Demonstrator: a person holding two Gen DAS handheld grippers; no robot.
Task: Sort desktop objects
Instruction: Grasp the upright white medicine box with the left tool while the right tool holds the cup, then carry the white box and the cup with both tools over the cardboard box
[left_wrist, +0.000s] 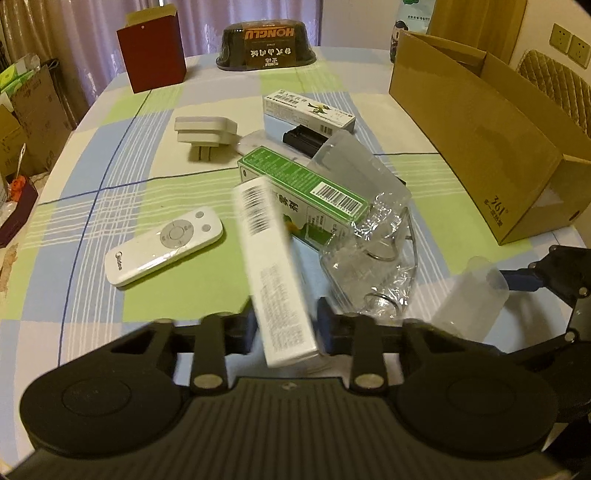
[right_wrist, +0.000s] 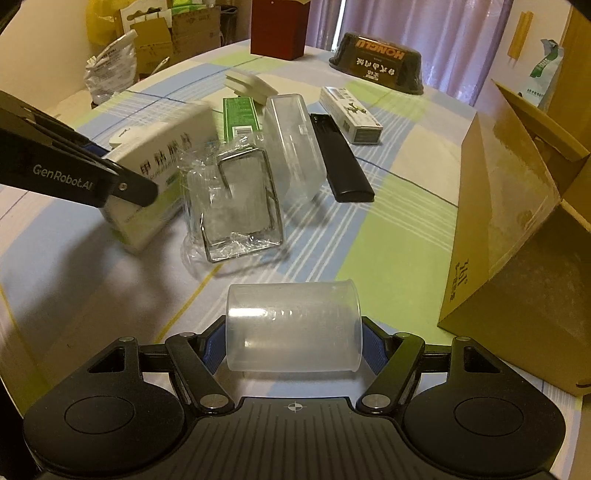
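Note:
My left gripper (left_wrist: 284, 325) is shut on a long white medicine box (left_wrist: 271, 266), lifted and tilted above the table; the right wrist view shows that same white box (right_wrist: 159, 155) held at the left. My right gripper (right_wrist: 293, 343) is shut on a clear plastic measuring cup (right_wrist: 291, 325) lying sideways between the blue pads; the cup (left_wrist: 469, 299) also shows at the right in the left wrist view. On the checked cloth lie a green box (left_wrist: 306, 192), a white remote (left_wrist: 164, 251), a white plug adapter (left_wrist: 203, 134), a wire stand in clear wrap (right_wrist: 240, 206) and a black remote (right_wrist: 340, 158).
An open cardboard box (left_wrist: 480, 140) stands at the table's right side, close to my right gripper. At the back are a dark red box (left_wrist: 155, 51), a black HONGLU tub (left_wrist: 267, 46) and a white printed carton (left_wrist: 308, 112). A clear plastic case (right_wrist: 291, 144) lies mid-table.

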